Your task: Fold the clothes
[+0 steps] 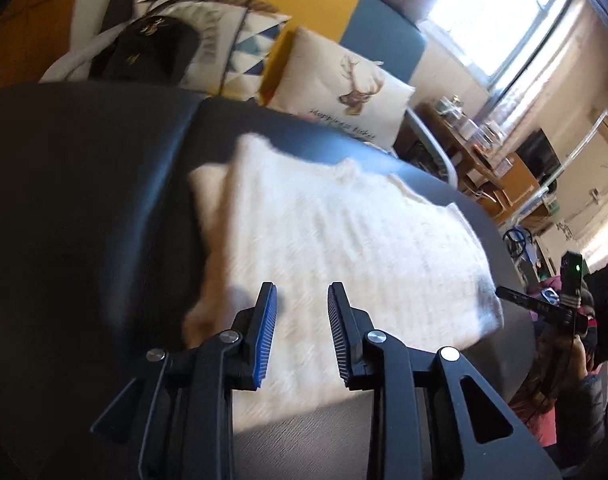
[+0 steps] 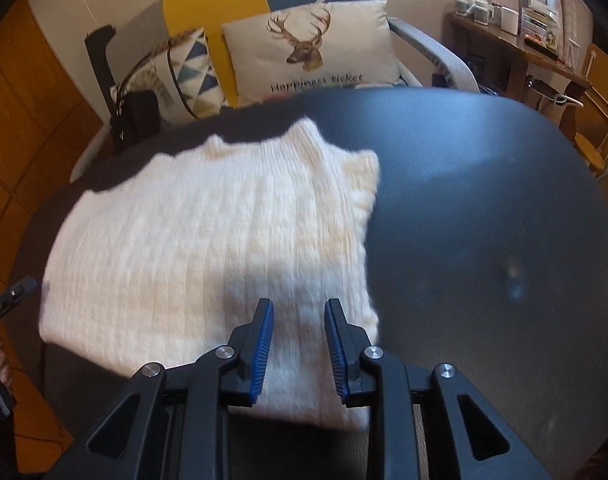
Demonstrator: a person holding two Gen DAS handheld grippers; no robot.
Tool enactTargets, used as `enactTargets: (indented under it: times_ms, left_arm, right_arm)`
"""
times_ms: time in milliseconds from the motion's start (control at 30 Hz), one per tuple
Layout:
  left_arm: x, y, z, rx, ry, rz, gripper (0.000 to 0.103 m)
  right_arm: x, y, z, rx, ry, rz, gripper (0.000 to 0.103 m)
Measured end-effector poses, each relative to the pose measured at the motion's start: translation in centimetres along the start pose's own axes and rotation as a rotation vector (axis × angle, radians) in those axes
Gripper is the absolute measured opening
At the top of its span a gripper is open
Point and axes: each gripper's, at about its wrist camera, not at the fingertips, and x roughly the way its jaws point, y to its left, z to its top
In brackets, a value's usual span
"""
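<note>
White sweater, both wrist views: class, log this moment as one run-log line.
sweater: folded, flat on dark table | left gripper: open, empty, above sweater | right gripper: open, empty, above sweater

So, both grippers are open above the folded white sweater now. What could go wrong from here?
1. The white sweater is thick and fluffy; its upper layer sits a bit off the lower one at the left edge, so the stack may spread open.
2. The left gripper and right gripper hang close above the knit; a ribbed pad could snag it.
3. The dark table looks smooth, so a nudge may slide the sweater.
</note>
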Motion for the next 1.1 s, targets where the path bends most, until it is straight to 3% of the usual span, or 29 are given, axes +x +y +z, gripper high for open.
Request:
enactTargets:
  times_ms: [67,133,167,267,433,567,633,733,833,933,1033,1100]
  left_arm:
    - [2.2,-0.9,0.2,0.026,0.058,0.057,0.029]
    - [4.4,-0.4,0.0,0.019,0.138,0.126,0.028]
    - [4.3,-0.2,-0.1,0.006,0.135,0.112,0.028]
    - [2.0,-0.4,0.4,-0.002,0.063,0.039,0.029]
    - [2.2,-0.5,2.7,0.003,0.006,0.021,0.029]
    - [5.6,0.3,3.3,0.02,0.082,0.102,0.029]
    - [7.0,1.1,3.1,0.013,0.121,0.113,0.029]
    - [5.9,1.4,2.8,-0.006,0.091,0.089,0.029]
    - [4.5,1.5,3.7,-0.009,0.039,0.053,0.029]
    - [4.3,1.1,5.2,0.007,0.0,0.05,0.029]
    - [6.2,1.1,6.7,0.022,0.018,0.107,0.029]
    - [8.1,1.3,7.0,0.032,0.072,0.161,0.029]
  right_arm:
    - [1.5,0.0,0.7,-0.005,0.033,0.012,0.026]
    - [3.3,-0.6,0.5,0.027,0.148,-0.042,0.026]
    - [3.6,-1.0,0.2,0.038,0.17,-0.023,0.025]
    - [1.7,-0.6,1.2,0.004,0.102,-0.016,0.026]
    - [1.3,0.0,6.0,-0.02,-0.02,-0.019,0.026]
    - [5.2,-0.6,8.9,0.0,0.027,-0.066,0.027]
    - [6.8,-1.5,8.3,-0.012,0.115,-0.114,0.023]
    - [6.1,-1.5,8.0,-0.043,0.09,-0.121,0.017]
    - [5.1,-1.3,8.1,-0.043,0.061,-0.107,0.019]
    - [4.5,0.3,9.0,-0.061,-0.022,-0.063,0.024]
    - [5.8,2.0,9.9,-0.087,-0.017,-0.02,0.025]
    - [7.5,3.0,10.2,-0.13,0.034,-0.055,0.025]
